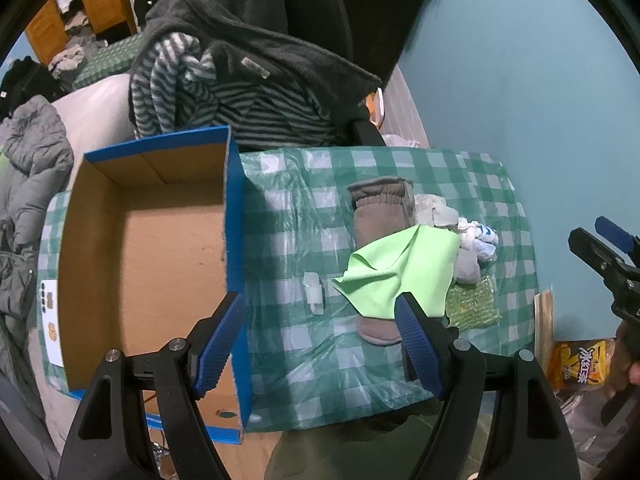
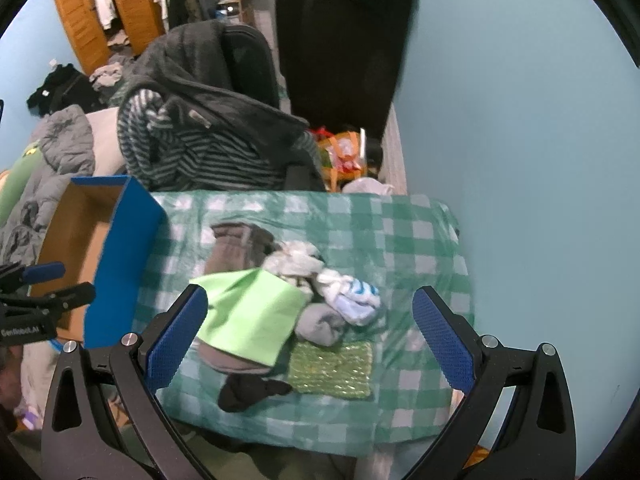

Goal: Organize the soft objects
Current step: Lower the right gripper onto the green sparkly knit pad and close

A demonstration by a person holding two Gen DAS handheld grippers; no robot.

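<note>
While both grippers hang above the checked tabletop (image 2: 400, 216) with fingers spread and nothing between them, the sorting looks barely begun: the box (image 1: 144, 240) at the left stands with no soft things in it that I can see. The pile lies well right of it, a green cloth (image 2: 248, 316) draped over a brown glove (image 2: 236, 248), with white socks (image 2: 348, 296), a grey sock (image 2: 320, 324), a black sock (image 2: 248, 394) and a glittery green pad (image 2: 330, 372) close around. The right gripper (image 2: 310, 344) is lined up over the pile; the left gripper (image 1: 320, 344) sits between box and cloth. The step in hand seems to be the first pick. Next, I judge, the right fingers should drop onto the cloth, pinch a fold, then carry it over the blue wall.
</note>
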